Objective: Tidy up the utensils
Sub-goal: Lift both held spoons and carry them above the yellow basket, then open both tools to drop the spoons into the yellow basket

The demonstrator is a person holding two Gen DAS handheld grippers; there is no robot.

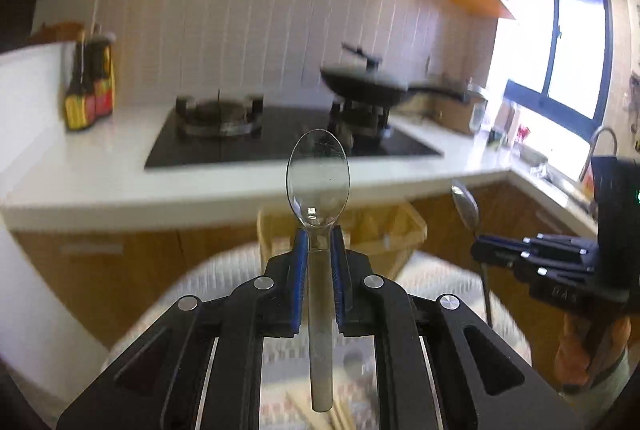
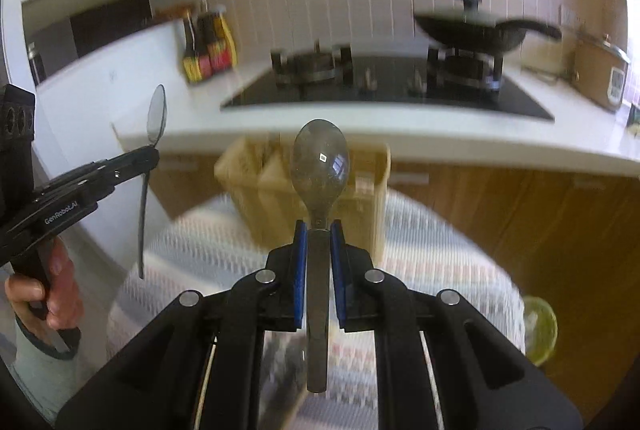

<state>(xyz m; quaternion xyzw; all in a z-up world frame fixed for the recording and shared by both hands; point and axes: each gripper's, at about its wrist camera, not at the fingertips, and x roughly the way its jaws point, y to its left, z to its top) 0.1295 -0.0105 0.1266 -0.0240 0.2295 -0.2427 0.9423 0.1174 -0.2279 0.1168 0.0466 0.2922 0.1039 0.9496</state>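
My left gripper [image 1: 319,236] is shut on the handle of a clear plastic spoon [image 1: 318,175], bowl pointing up and forward. My right gripper [image 2: 319,230] is shut on a grey metal spoon [image 2: 320,159], held the same way. Both spoons are lifted above a round table with a striped cloth [image 2: 440,254]. A beige utensil caddy [image 2: 256,185] with compartments stands on the far side of that table, behind the spoons. The right gripper [image 1: 478,250] with its metal spoon [image 1: 465,207] shows at the right of the left wrist view. The left gripper [image 2: 154,153] with the clear spoon [image 2: 157,113] shows at the left of the right wrist view.
Beyond the table runs a white counter [image 1: 100,169] with a black gas hob [image 2: 384,85], a lidded wok [image 2: 472,29] and sauce bottles [image 1: 90,89]. Wooden cabinet doors [image 2: 540,213] sit below it. A yellow-green dish [image 2: 538,326] lies at the table's right. A hand [image 2: 52,294] grips the left tool.
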